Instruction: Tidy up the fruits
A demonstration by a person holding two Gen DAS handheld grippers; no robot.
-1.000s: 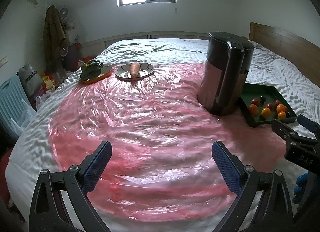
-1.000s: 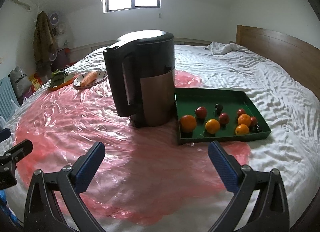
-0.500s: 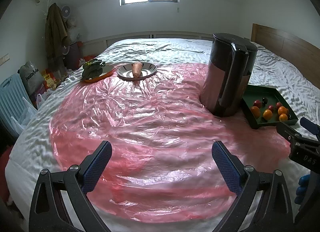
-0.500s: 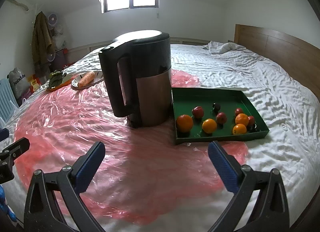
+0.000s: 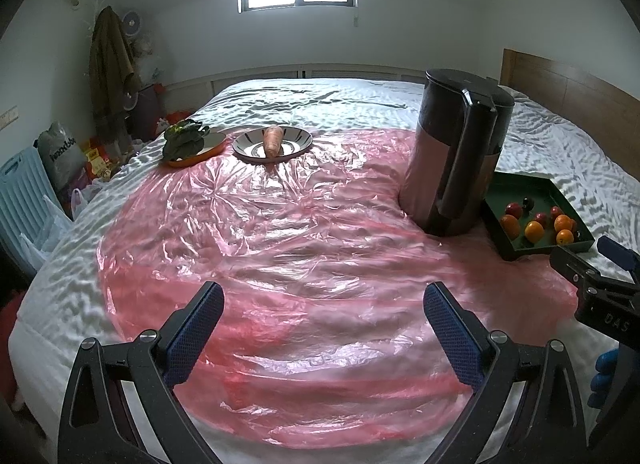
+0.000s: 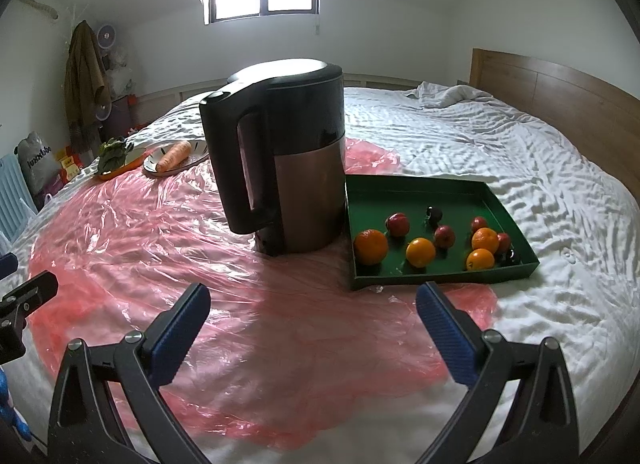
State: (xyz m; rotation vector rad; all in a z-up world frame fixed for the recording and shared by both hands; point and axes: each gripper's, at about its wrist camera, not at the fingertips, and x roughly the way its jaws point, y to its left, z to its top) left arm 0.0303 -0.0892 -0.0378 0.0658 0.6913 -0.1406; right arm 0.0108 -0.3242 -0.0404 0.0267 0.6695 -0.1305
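- Ahead of the left gripper, fingers spread and empty, pink plastic sheet lies open; kettle and green tray sit far right.
- Right view: right gripper gapes empty just short of the tray's near edge; oranges and red fruits inside, kettle touching its left wall.

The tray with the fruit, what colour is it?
Dark green tray, clearest in the right wrist view.

Home bedroom: ahead of my tongs a white-sheeted bed, wooden headboard right, coat hung left.
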